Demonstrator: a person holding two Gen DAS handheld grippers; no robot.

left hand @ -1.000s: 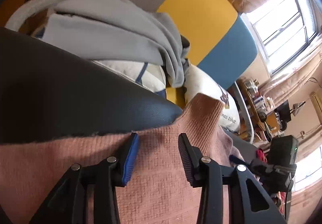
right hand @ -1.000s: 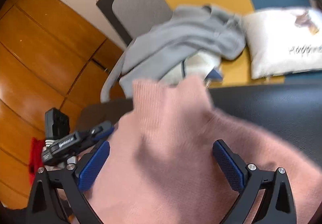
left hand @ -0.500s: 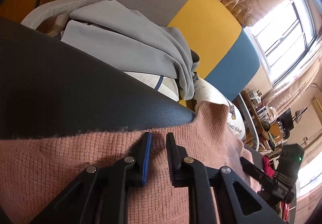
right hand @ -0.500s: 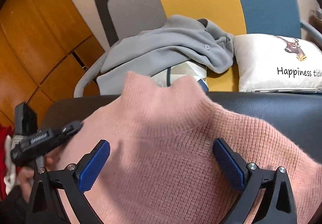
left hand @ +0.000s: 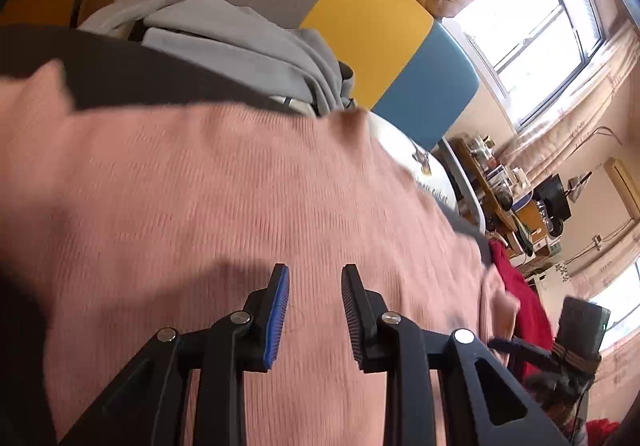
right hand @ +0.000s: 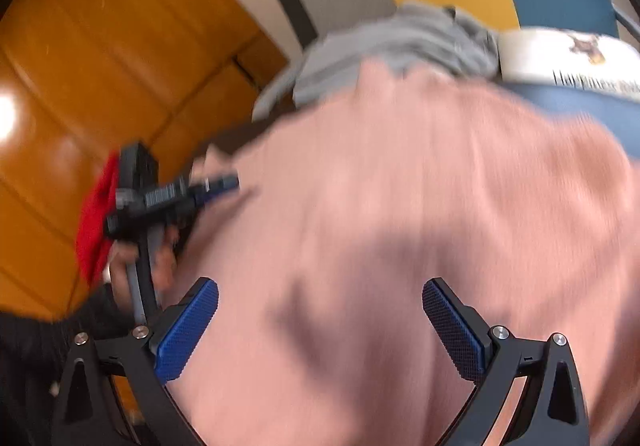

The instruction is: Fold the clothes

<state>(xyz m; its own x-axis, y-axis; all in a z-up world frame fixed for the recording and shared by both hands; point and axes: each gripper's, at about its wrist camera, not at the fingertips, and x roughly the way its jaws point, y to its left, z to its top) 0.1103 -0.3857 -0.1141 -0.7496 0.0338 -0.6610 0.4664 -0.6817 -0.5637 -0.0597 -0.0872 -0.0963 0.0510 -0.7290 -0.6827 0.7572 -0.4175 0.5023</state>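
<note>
A pink knit sweater (left hand: 240, 185) lies spread over a black padded surface (left hand: 120, 73), blurred by motion. My left gripper (left hand: 314, 270) hovers above its middle. The jaws are opening, and only a narrow gap with flat knit beneath shows between the blue pads. In the right wrist view the same sweater (right hand: 420, 185) fills the frame under my right gripper (right hand: 320, 286), whose jaws stand wide apart with nothing pinched. The left gripper (right hand: 176, 197) appears there at the sweater's left edge, held by a hand.
A grey garment (left hand: 240, 41) and a white printed pillow (left hand: 412, 161) rest on a grey, yellow and blue seat (left hand: 372, 17) behind the surface. A red cloth (left hand: 516, 286) lies at the right. Orange wooden doors (right hand: 100, 65) stand to the left.
Both grippers have pulled back along the sweater, away from its collar. The left jaws narrowed almost together half a second ago and have since parted. The right jaws stayed wide.
</note>
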